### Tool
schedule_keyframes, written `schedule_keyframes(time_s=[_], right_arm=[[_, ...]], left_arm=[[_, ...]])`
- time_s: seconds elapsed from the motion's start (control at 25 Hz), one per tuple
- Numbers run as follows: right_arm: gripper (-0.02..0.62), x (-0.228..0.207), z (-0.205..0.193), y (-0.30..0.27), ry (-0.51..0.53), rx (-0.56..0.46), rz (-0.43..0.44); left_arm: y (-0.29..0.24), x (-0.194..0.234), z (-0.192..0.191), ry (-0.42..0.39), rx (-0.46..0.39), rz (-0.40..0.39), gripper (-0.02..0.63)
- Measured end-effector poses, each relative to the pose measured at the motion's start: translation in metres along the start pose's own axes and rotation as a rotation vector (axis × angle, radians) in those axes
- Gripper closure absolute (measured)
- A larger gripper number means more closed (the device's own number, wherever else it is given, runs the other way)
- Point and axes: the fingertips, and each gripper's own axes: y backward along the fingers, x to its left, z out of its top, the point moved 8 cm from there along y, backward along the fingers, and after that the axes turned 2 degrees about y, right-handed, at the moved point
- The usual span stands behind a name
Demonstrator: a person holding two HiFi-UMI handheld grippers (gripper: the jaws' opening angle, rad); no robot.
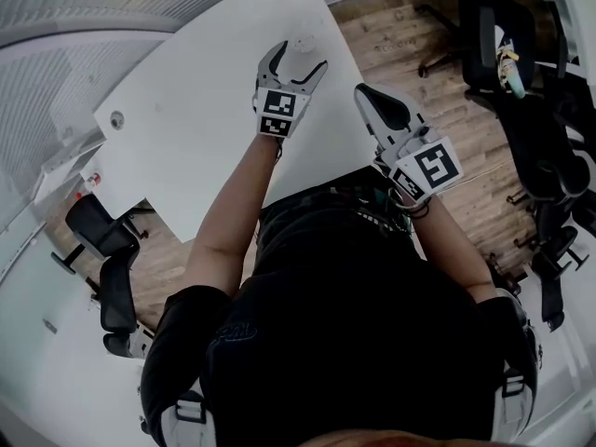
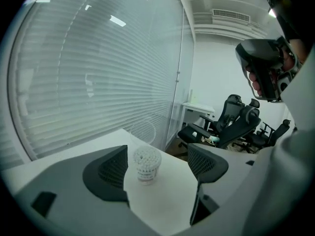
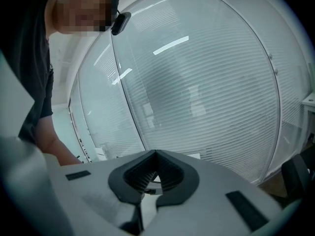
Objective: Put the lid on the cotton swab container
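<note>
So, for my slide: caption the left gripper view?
Open left gripper framing the cotton swab container on the white table.

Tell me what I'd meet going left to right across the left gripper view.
One dark ribbed finger of the left claw → small clear plastic container of white cotton swabs → its other dark ribbed finger → black right claw, held high.

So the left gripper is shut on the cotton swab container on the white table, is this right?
No: the left gripper is open, not shut on the cotton swab container on the white table. The left gripper view shows it.
</note>
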Motion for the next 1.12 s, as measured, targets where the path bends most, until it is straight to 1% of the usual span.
schedule_keyframes(time_s=[0.32,0.44,0.6,0.76,0.96,1.04,1.12], right_arm=[[0.574,-0.003,-0.01,-0.007,-0.032,0.026,0.013],[0.574,-0.003,-0.018,-0.007,-0.042,0.044,0.022],[0.574,-0.004,-0.027,-0.007,-0.063,0.063,0.022],[0.574,-0.003,-0.029,-0.009,-0.073,0.069,0.03],[0.574,-0.005,-0.03,-0.01,-0.08,0.073,0.033],[0.574,-0.004,-0.03,-0.01,-0.08,0.074,0.033],[0.574,-0.004,-0.031,-0.009,-0.08,0.076,0.032]], left_arm=[[-0.023,0.014,-0.024,0.029,0.063,0.02,0.232],[-0.034,0.017,-0.031,0.014,0.088,0.022,0.232],[-0.046,0.019,-0.043,0.02,0.127,0.029,0.233],[-0.054,0.02,-0.045,0.004,0.15,0.037,0.235],[-0.06,0.023,-0.048,0.033,0.159,0.064,0.239],[-0.061,0.022,-0.048,0.019,0.162,0.077,0.259],[-0.06,0.022,-0.048,0.005,0.163,0.093,0.307]])
